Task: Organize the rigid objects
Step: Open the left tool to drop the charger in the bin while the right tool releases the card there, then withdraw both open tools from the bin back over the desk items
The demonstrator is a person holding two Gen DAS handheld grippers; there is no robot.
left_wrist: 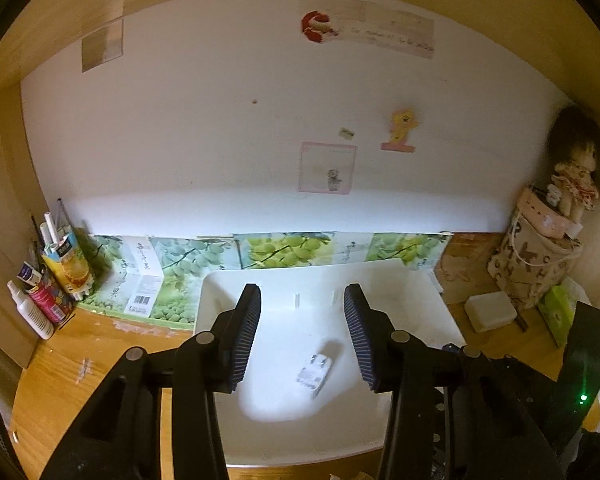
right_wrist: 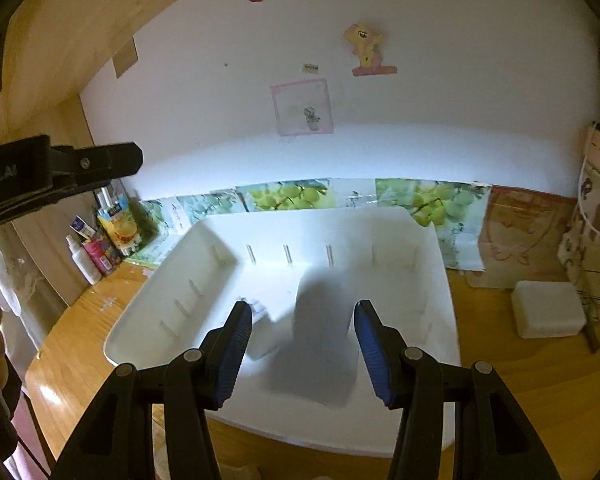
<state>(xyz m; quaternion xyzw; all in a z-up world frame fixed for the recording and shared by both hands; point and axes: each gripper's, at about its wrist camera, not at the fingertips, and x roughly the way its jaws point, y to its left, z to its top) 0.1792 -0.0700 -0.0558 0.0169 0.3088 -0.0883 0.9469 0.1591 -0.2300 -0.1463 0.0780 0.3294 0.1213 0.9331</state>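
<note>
Right wrist: white bin (right_wrist: 440, 280) | small object (right_wrist: 258, 308) half-hidden, unidentifiable, overexposed

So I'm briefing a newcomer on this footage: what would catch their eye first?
Probably the big white bin in the middle of the wooden desk, brightly lit, with a small white box lying on its floor. Both grippers, left and right, hover open over it, holding nothing. Next, the green grape-print boxes lining the wall behind the bin.
</note>
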